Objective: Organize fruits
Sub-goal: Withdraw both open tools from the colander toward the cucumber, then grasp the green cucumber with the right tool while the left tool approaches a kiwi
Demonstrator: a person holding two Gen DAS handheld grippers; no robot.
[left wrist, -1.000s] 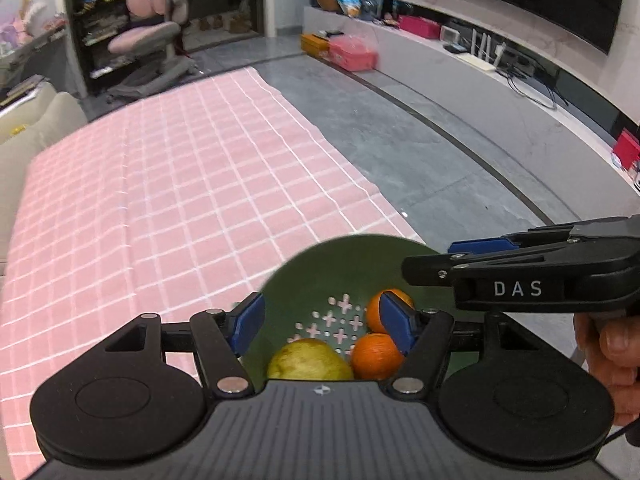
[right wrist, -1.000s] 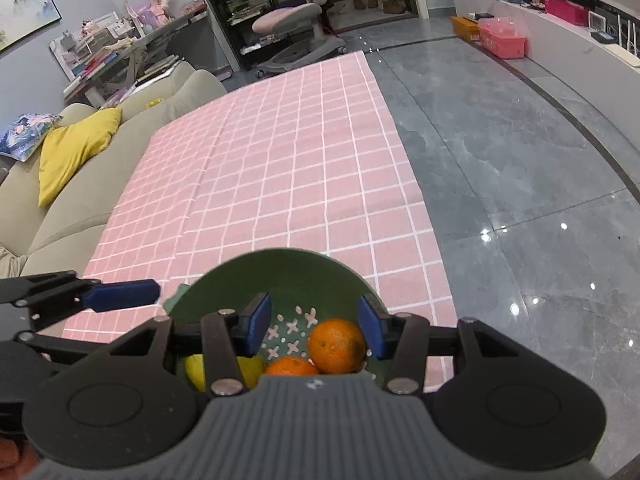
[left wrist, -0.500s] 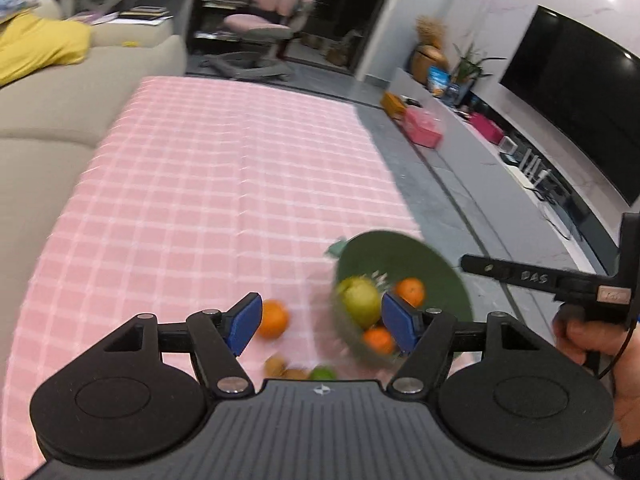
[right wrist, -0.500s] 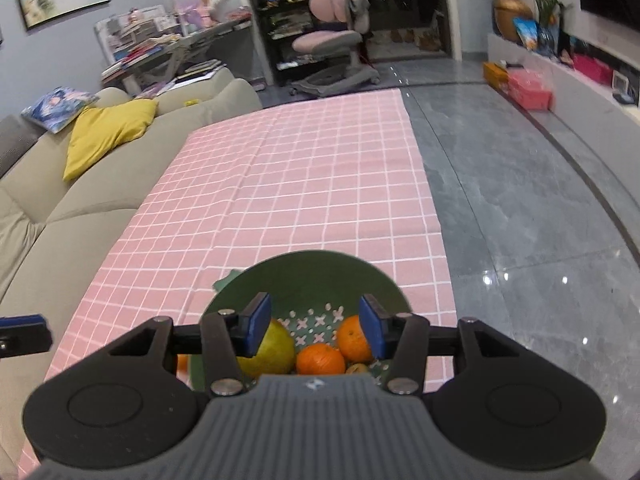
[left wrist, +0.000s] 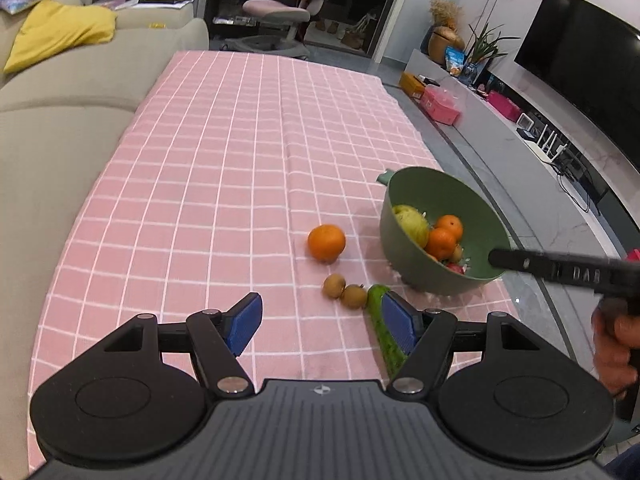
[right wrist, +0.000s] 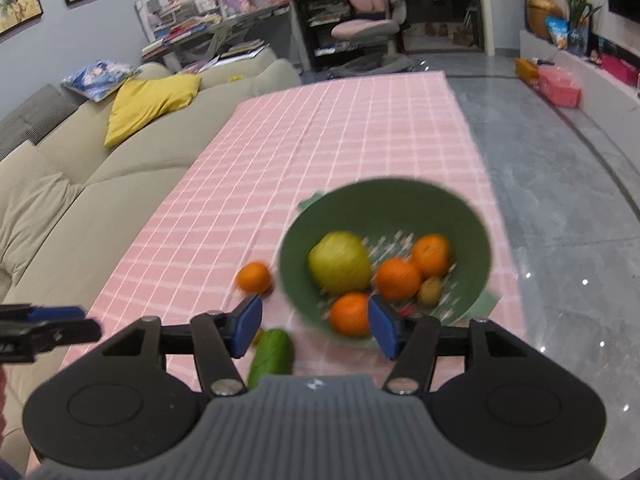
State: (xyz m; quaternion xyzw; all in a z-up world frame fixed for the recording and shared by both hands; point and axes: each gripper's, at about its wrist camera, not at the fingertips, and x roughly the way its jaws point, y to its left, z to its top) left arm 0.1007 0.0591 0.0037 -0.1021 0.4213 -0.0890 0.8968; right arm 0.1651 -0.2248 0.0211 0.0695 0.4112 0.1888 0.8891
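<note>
Fruit sorting under way; both claws empty, jaws spread.

Ahead-right of the left claw (left wrist: 320,322), the green perforated plastic bowl (left wrist: 408,248) is partly filled; a loose round orange (left wrist: 326,242), two small brown fruits (left wrist: 344,290) and a green cucumber (left wrist: 383,328) lie on the pink checked tabletop (left wrist: 224,168). The right claw (right wrist: 316,326) hangs over the bowl's near rim. Next, one loose piece is judged due for gripping.

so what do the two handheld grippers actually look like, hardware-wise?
Both look identical. The left gripper has a ribbed dark-grey body with a small round logo, two black round-lobed arms with silver pivot screws, and blue ribbed pads on black fingers. The right gripper matches; from the side its black finger carries white lettering that reads like "DAS". A bare hand holds it; no sleeve visible.
</note>
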